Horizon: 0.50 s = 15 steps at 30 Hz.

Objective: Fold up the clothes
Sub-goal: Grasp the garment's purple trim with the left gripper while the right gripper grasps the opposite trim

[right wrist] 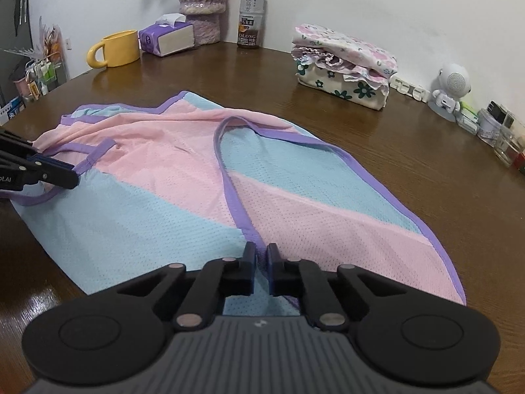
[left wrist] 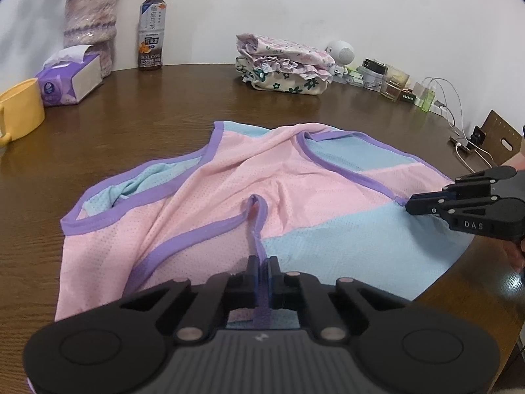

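Observation:
A pink and light-blue mesh vest with purple trim lies spread on the brown wooden table, rumpled in the middle; it also shows in the right wrist view. My left gripper is shut on a purple trim strap of the vest. It also appears at the left edge of the right wrist view. My right gripper is shut on the purple trim at a shoulder point of the vest. It also appears at the right of the left wrist view.
A stack of folded floral clothes sits at the back. A yellow mug, tissue box, oolong bottle and knitted vase stand back left. Small jars and cables lie back right.

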Each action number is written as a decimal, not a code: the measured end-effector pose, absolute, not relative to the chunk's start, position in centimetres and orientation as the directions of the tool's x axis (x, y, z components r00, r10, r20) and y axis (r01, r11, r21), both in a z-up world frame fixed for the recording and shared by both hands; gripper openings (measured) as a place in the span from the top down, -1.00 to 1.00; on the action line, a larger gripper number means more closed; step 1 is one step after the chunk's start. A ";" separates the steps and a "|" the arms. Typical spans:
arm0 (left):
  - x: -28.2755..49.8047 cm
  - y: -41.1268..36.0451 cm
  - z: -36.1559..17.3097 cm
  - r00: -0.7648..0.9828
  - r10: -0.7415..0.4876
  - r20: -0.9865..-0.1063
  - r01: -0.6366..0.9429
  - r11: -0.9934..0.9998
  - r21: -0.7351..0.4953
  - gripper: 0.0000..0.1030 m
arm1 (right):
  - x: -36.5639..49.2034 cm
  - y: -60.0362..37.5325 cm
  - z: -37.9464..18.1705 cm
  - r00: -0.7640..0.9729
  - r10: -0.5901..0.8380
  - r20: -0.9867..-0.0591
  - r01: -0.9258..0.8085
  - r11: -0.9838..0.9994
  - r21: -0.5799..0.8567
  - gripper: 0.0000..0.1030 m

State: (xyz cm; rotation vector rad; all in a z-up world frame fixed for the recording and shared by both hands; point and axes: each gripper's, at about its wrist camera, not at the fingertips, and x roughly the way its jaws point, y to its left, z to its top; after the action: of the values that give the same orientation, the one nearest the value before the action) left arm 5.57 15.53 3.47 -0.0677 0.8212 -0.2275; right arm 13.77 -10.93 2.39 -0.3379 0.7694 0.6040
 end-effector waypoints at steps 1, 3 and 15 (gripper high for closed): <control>5.6 15.5 3.5 0.659 -0.225 -0.717 0.175 0.974 -0.145 0.95 | 13.8 -10.9 2.5 0.562 0.385 -0.732 -0.621 0.781 -0.067 0.90; 5.5 15.6 3.6 0.663 -0.223 -0.715 0.170 0.975 -0.146 0.95 | 13.7 -11.0 2.7 0.564 0.391 -0.727 -0.623 0.780 -0.063 0.91; 4.9 16.0 5.5 0.699 -0.288 -0.654 0.205 0.958 -0.202 0.96 | 13.3 -12.2 4.1 0.570 0.436 -0.696 -0.615 0.788 -0.011 0.91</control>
State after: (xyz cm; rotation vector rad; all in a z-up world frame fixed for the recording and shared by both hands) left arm 4.88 15.98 5.49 -0.1163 0.7478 -0.2753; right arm 13.28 -12.24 4.11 -0.2650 0.7378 0.6249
